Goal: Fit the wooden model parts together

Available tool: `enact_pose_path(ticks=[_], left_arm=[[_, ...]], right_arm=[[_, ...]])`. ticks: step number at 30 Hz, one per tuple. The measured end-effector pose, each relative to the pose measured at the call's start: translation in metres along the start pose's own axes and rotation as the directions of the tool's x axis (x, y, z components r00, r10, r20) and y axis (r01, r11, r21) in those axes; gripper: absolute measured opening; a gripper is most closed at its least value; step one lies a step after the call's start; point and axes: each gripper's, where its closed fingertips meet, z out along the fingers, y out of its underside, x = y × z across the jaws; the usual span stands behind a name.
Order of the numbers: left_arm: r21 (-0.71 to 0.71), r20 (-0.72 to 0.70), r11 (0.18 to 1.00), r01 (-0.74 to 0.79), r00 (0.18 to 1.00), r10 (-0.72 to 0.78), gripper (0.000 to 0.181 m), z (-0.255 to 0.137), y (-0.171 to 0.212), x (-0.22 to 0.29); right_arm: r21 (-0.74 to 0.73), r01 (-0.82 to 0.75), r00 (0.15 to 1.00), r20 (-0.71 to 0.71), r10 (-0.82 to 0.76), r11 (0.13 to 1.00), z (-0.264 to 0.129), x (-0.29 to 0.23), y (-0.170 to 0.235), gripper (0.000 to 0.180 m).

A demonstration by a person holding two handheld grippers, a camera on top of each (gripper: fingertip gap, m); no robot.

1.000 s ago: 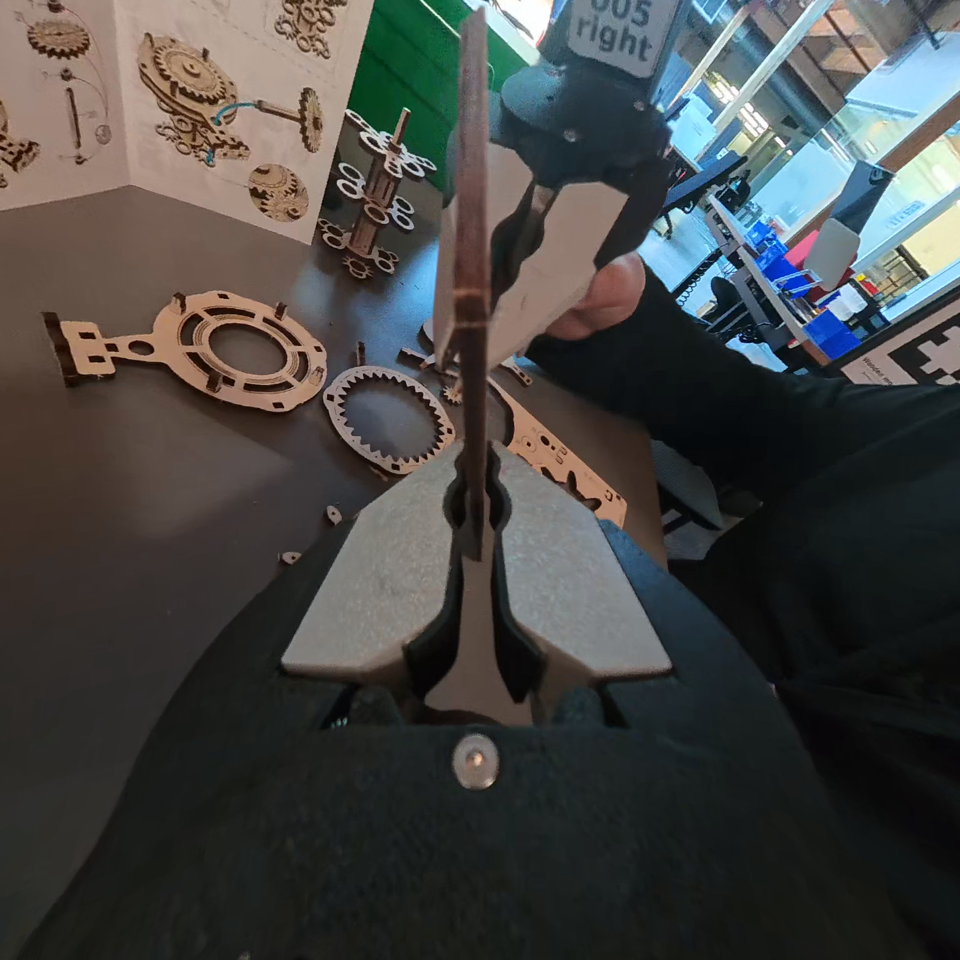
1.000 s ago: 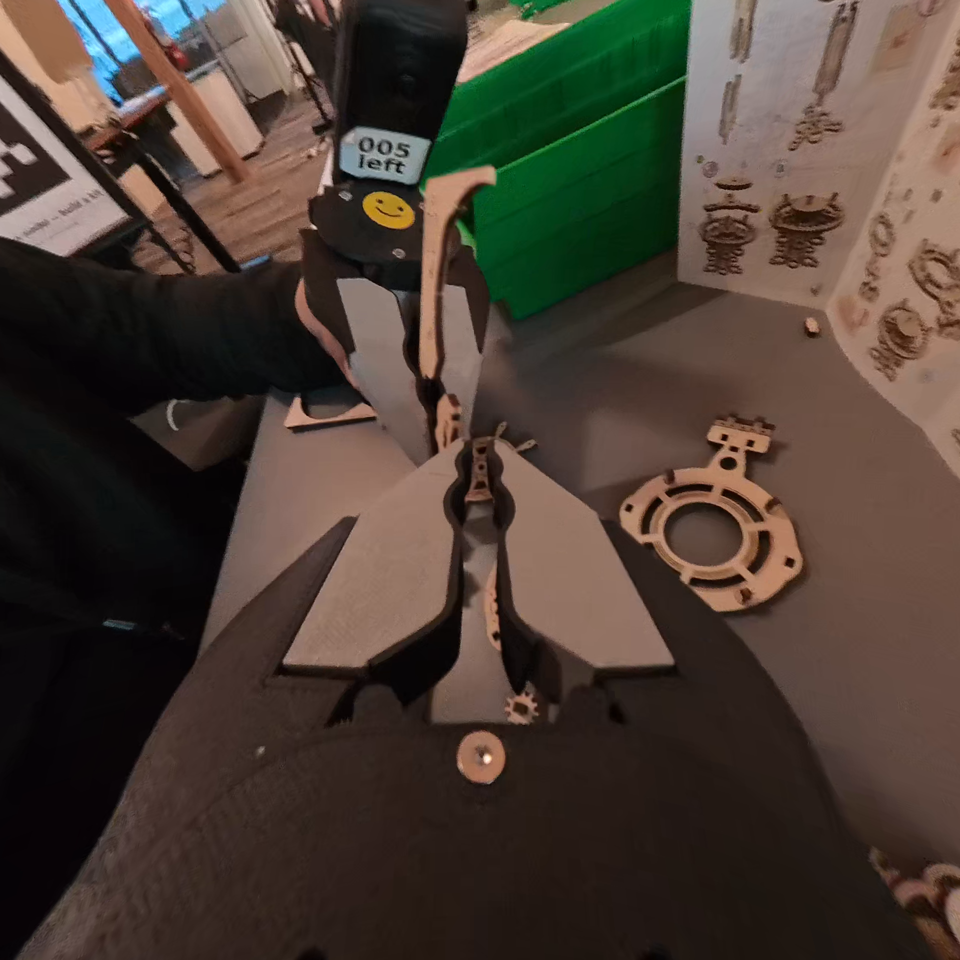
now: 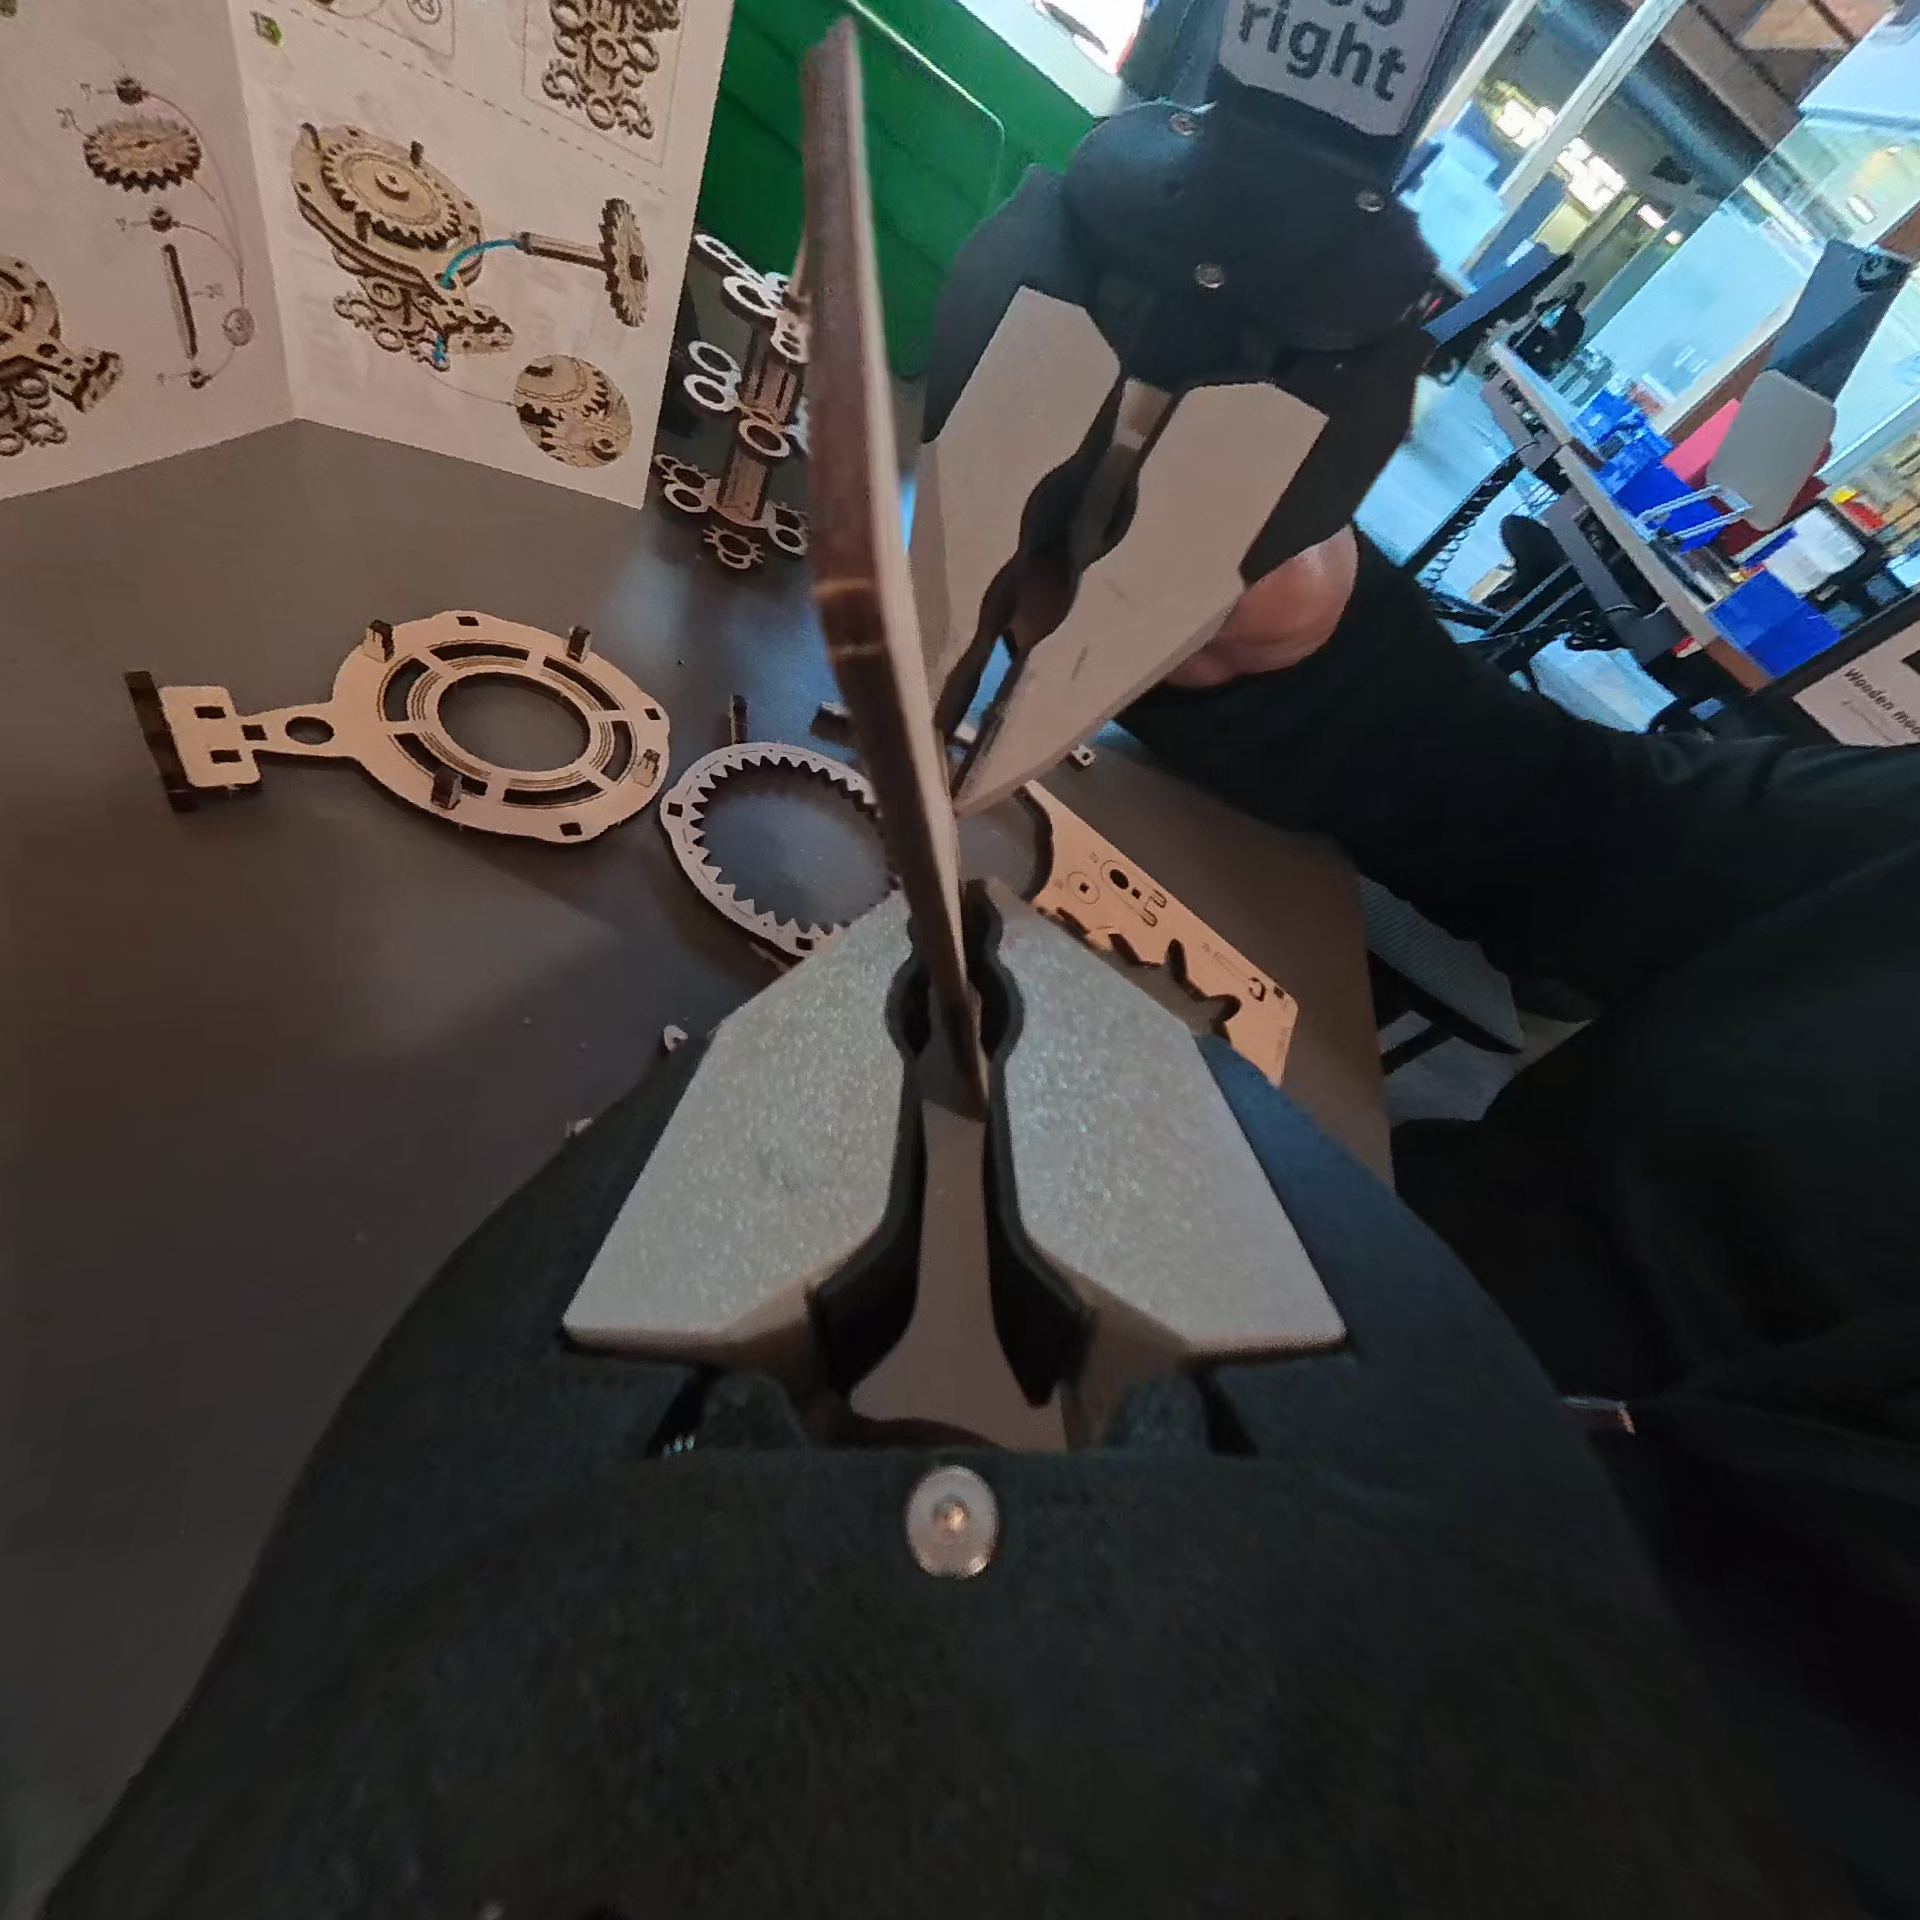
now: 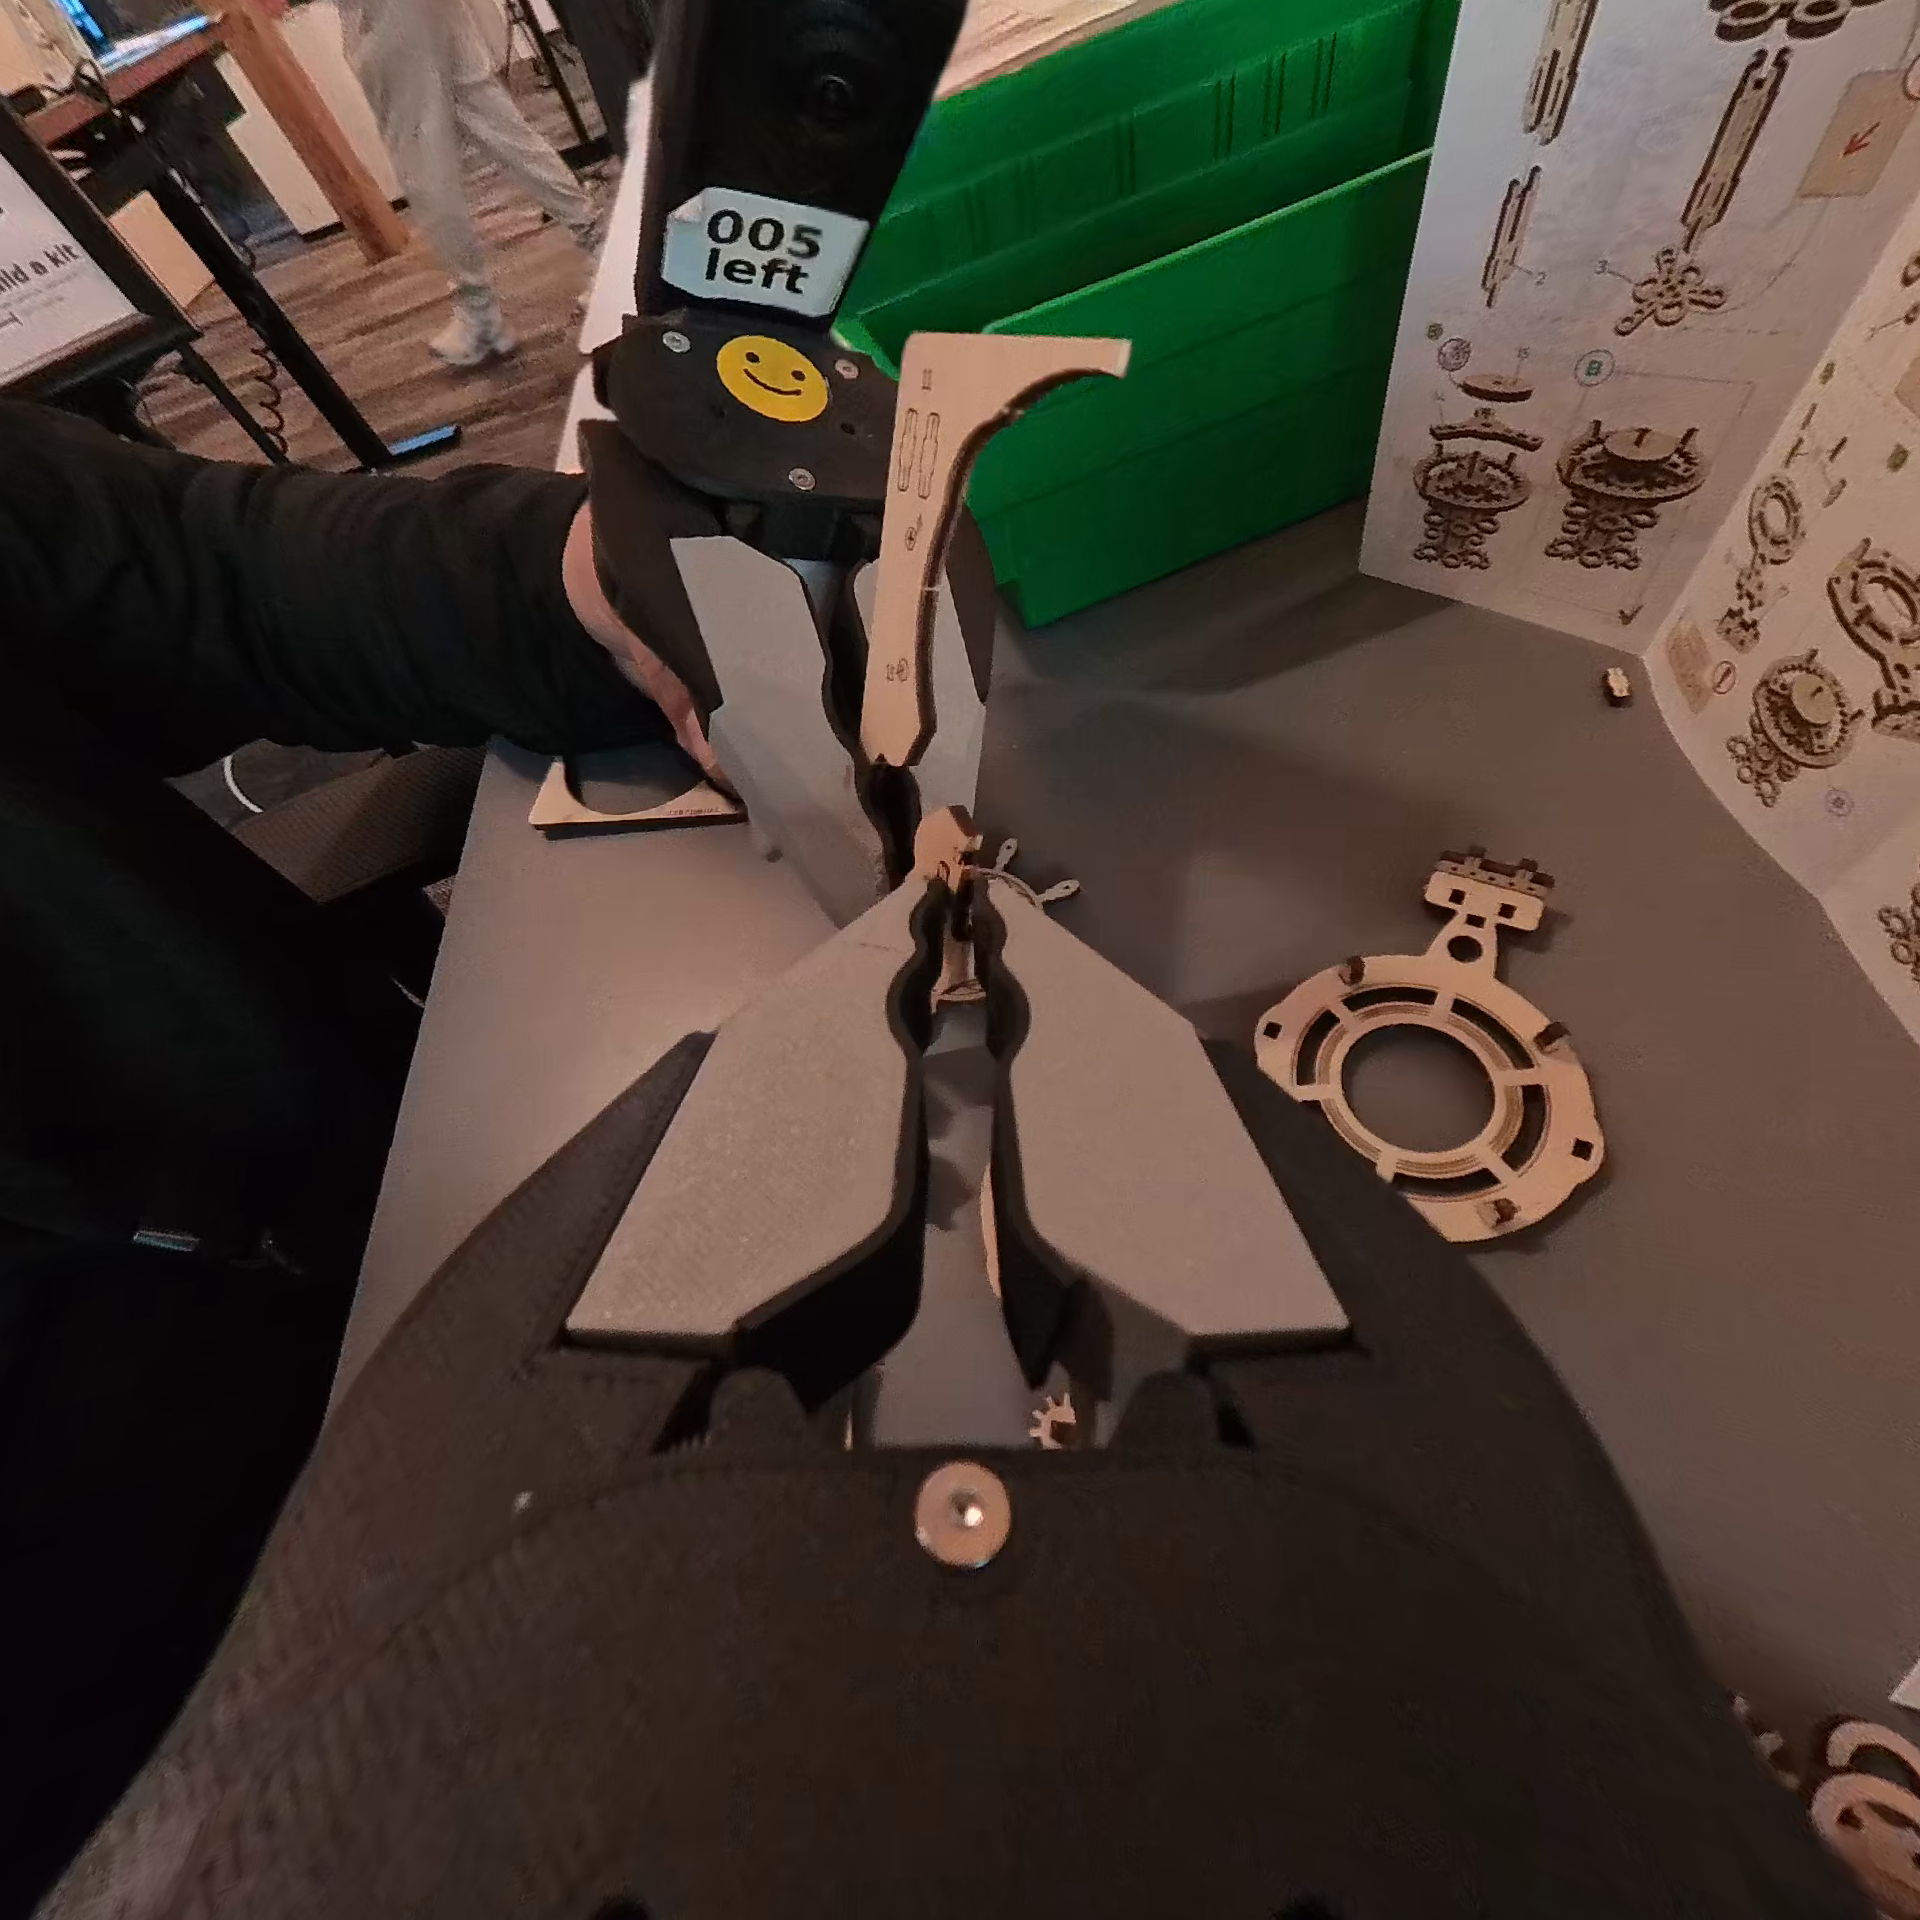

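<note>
My left gripper [image 3: 951, 925] is shut on the lower end of a flat wooden strip [image 3: 842, 416], held upright and seen edge-on, its top leaning left. In the right wrist view the strip [image 4: 904, 540] shows its pale face with a hooked top, rising from the left gripper [image 4: 883, 810]. My right gripper [image 4: 951, 914] is shut on a small wooden part [image 4: 948, 836], which sticks out of its tips just below the strip's lower end. In the left wrist view the right gripper [image 3: 961, 790] points down, close to the strip's right face; the small part is hidden there.
On the dark table lie a ring-shaped base with a handle [image 3: 499, 727] [image 4: 1434, 1091], a toothed ring [image 3: 779, 831] and a cut-out wooden sheet [image 3: 1153, 925]. A small standing model [image 3: 748, 416], instruction sheets [image 4: 1662, 312] and green bins [image 4: 1195, 364] stand behind. My left and right fingertips are right by each other.
The strip's top now leans further left. The right gripper has swung out to the right of the strip, with its tips lower along the strip's face. Both grips are unchanged.
</note>
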Motion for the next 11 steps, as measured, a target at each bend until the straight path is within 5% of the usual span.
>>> enact_pose_path(ticks=[11], left_arm=[[-0.075, 0.134, 0.993, -0.095, 0.986, 0.104, 0.005, 0.001, 0.007, -0.009]], right_arm=[[-0.125, 0.123, 0.959, -0.241, -0.150, 0.985, 0.012, 0.015, 0.009, 0.000]])
